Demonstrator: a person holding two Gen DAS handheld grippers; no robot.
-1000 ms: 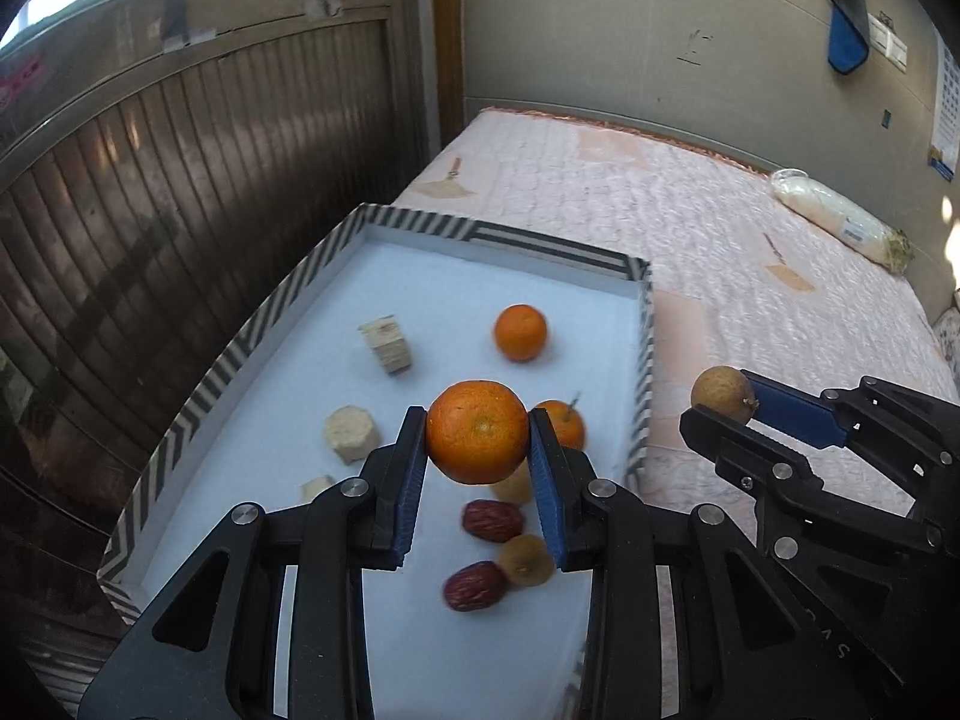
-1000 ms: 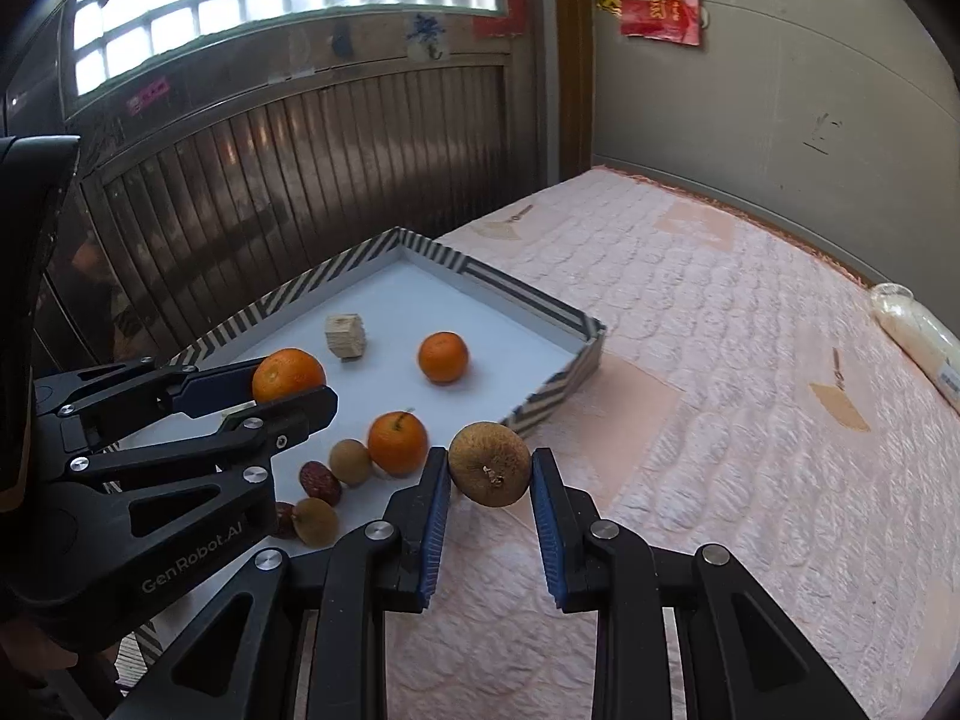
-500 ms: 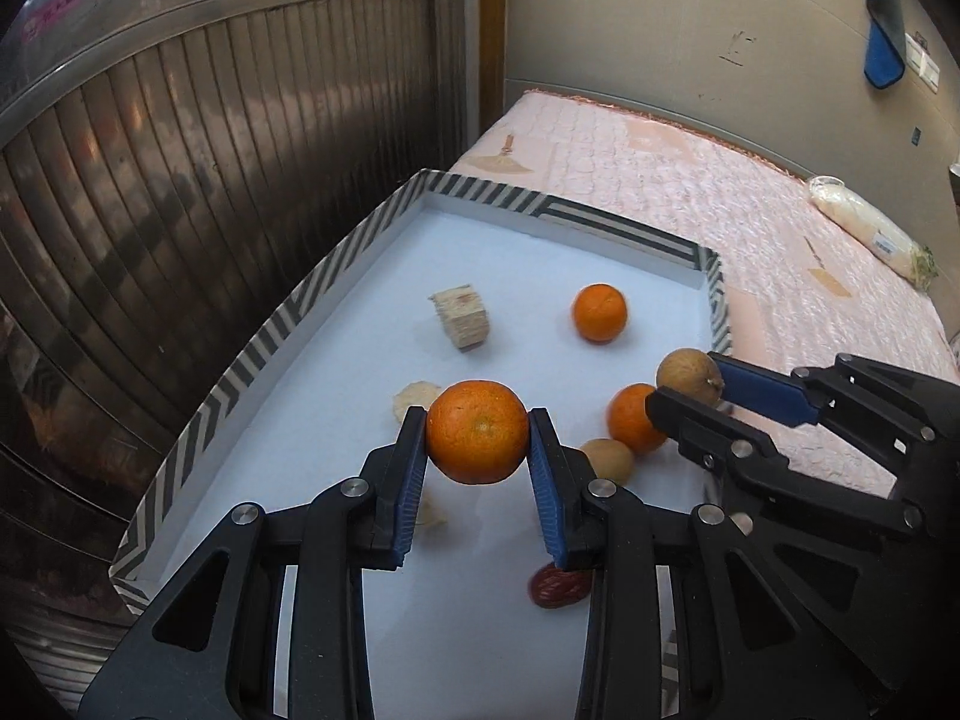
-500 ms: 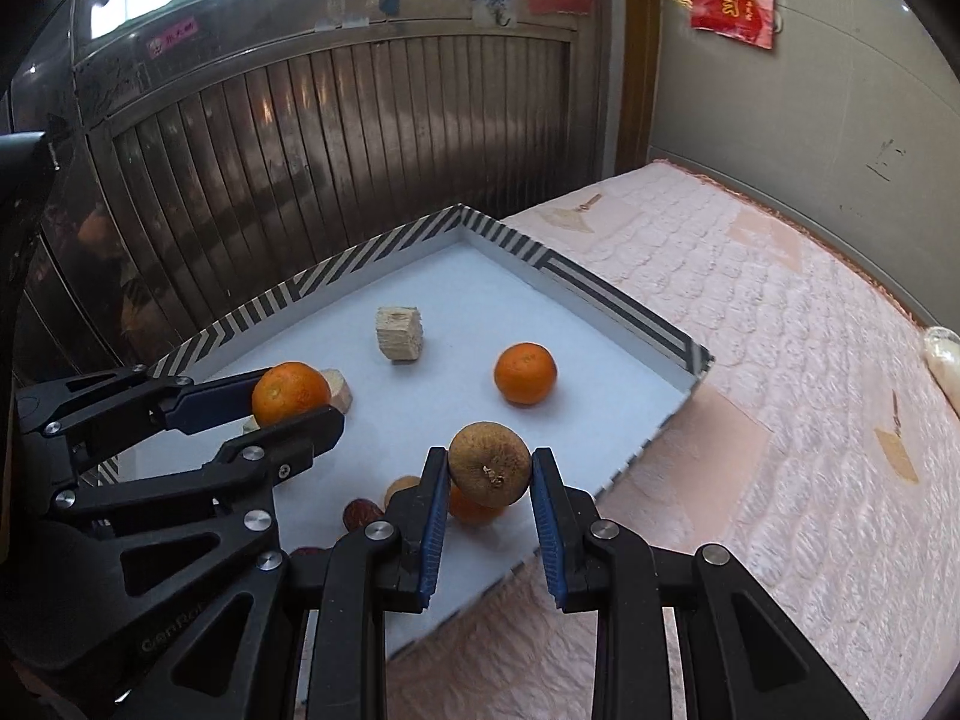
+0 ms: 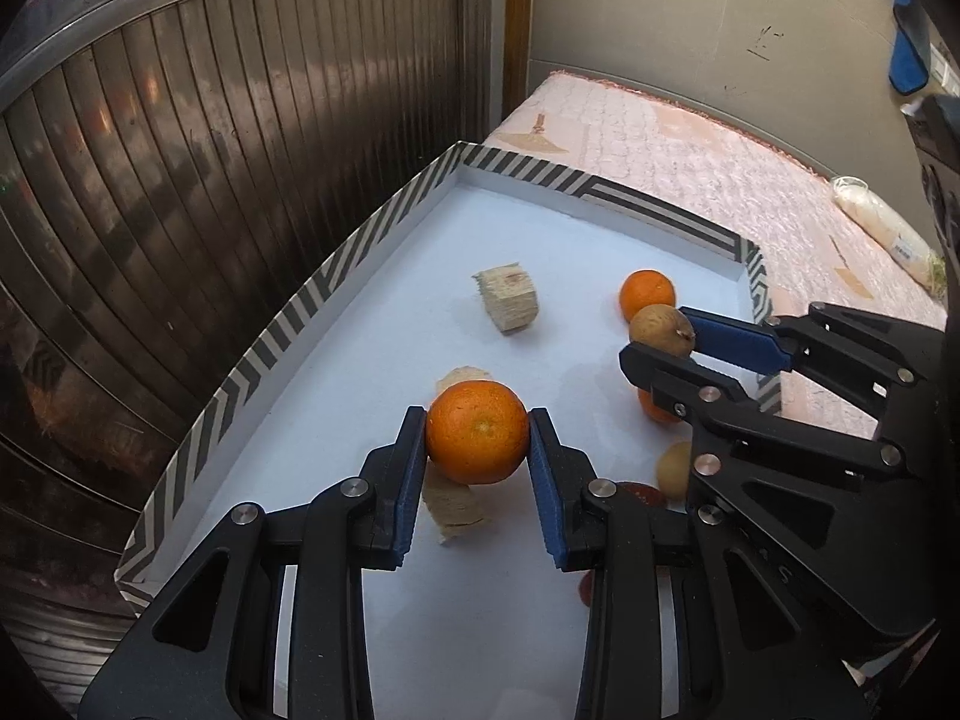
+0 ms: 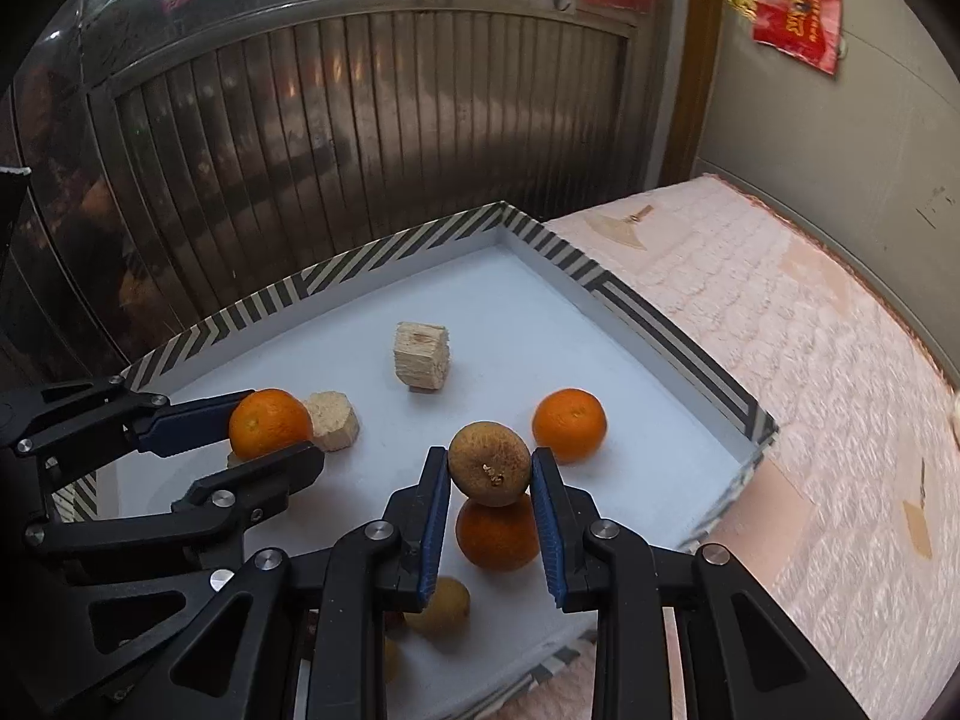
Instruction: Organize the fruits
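1. Left gripper [image 5: 478, 441] low centre of its own view, jaws clamped on an orange [image 5: 478, 432], carried in the air over the white floor of the striped tray [image 5: 288, 330].
2. Right gripper [image 6: 489, 483] at lower centre of its view, jaws pinching a brown longan [image 6: 489, 463], hanging right above a second orange [image 6: 497, 533] that lies on the tray.
3. Both fruits are up off the tray, so this reads as the carry stage of sorting: two pieces in transit, neither set down yet.
4. On the tray: a third orange [image 6: 569, 425] right of centre, a pale sugarcane block [image 6: 421, 354] at middle, another cane piece [image 6: 331, 420] just beside the left gripper's orange, and a loose longan [image 6: 438, 606] at the bottom edge.
5. The tray sits on a pink bed [image 6: 810, 360] filling the right side.
6. Next, I'd judge, each fruit needs a spot beside its own kind. Lower gently before opening; round fruit rolls, and the longan could bump the orange below.
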